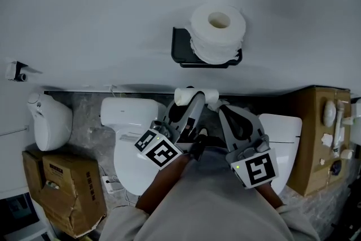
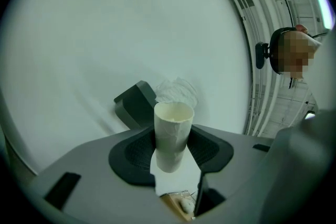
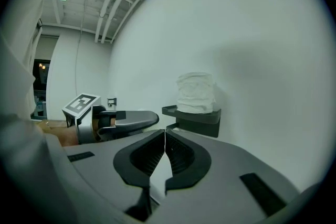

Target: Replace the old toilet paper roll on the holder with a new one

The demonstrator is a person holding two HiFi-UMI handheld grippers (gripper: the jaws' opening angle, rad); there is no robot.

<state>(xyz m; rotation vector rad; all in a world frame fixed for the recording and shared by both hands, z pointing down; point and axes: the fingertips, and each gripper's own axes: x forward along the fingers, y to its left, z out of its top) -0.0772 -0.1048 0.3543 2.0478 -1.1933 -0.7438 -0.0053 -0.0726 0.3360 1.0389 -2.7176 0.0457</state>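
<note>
A full white toilet paper roll [image 1: 218, 31] sits on the black wall holder [image 1: 181, 49]. Below it, my left gripper [image 1: 190, 103] is shut on a bare white cardboard tube [image 1: 196, 96], which lies crosswise between its pads. In the left gripper view the tube [image 2: 173, 131] stands upright in the left gripper [image 2: 172, 145], with the holder [image 2: 134, 105] and the roll [image 2: 177, 91] behind it. My right gripper [image 1: 223, 110] is beside the left one, shut and empty. In the right gripper view the right gripper [image 3: 165, 139] points level toward the roll [image 3: 195, 93] on the holder [image 3: 193, 119].
A white toilet [image 1: 128, 124] stands below the wall, with another white toilet lid [image 1: 284, 131] at the right. Cardboard boxes sit at the left [image 1: 63, 186] and right [image 1: 313, 138]. A white fixture [image 1: 51, 121] is at the far left.
</note>
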